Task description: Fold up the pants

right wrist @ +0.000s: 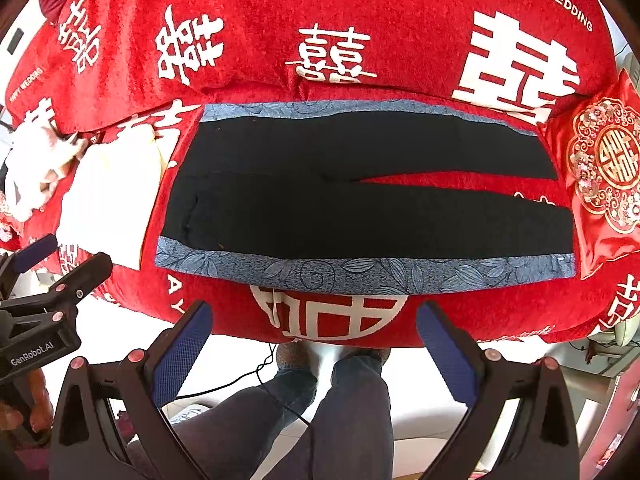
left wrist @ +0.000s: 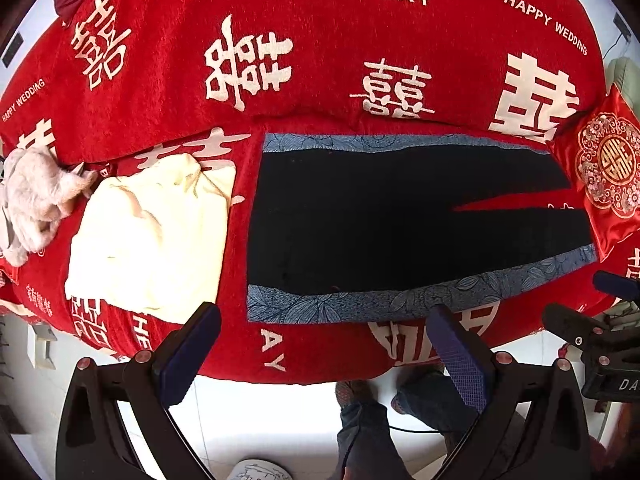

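— Two claws up, both mine. What's the left gripper (left wrist: 322,344) doing?
— Spread wide, nothing between the blue pads (left wrist: 460,354), hanging off the bed's near edge.
— And the right gripper (right wrist: 314,338)?
— Same story: fingers far apart, holding nothing, out over the floor.
— Where are the pants (right wrist: 360,196)?
— Flat on the red bedspread (right wrist: 360,8), waistband left, dark legs running right with a thin split between them, blue patterned strips along both long sides.
— Neighbours?
— Cream garment (left wrist: 152,236) just left of the waistband, red embroidered cushion (right wrist: 608,172) at the leg ends.
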A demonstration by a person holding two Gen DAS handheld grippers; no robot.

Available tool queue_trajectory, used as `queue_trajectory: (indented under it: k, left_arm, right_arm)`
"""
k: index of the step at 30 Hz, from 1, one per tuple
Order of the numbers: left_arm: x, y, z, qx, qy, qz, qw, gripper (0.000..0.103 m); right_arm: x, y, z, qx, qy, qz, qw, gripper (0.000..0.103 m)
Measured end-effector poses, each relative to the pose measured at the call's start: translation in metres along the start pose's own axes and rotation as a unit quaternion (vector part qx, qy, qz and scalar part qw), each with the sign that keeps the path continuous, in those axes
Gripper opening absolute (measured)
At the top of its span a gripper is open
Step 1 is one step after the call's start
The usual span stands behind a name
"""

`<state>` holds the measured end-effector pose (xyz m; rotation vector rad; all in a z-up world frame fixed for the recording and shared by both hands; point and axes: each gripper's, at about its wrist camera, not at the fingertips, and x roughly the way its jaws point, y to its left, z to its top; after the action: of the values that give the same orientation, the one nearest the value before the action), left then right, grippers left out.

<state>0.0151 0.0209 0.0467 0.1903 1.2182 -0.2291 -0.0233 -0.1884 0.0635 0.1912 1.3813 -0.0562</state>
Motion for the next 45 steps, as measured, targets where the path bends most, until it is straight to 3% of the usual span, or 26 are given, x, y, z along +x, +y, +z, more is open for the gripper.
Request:
queue_trajectory:
  k: [36,45]
  left_arm:
    - [0.005,0.0,0.005,0.01,-0.001,0.001,1.0,0.103]
    - [0.016,-0.006,0.006,0.013,0.016,0.001,0.9998,0.103]
  right_arm:
    - [0.0,0.005,-0.001,-0.002,-0.006,-0.018,1.0,0.102]
    - [0.005,-0.001,-0.001,-0.002,0.004,-0.023,1.0,0.102]
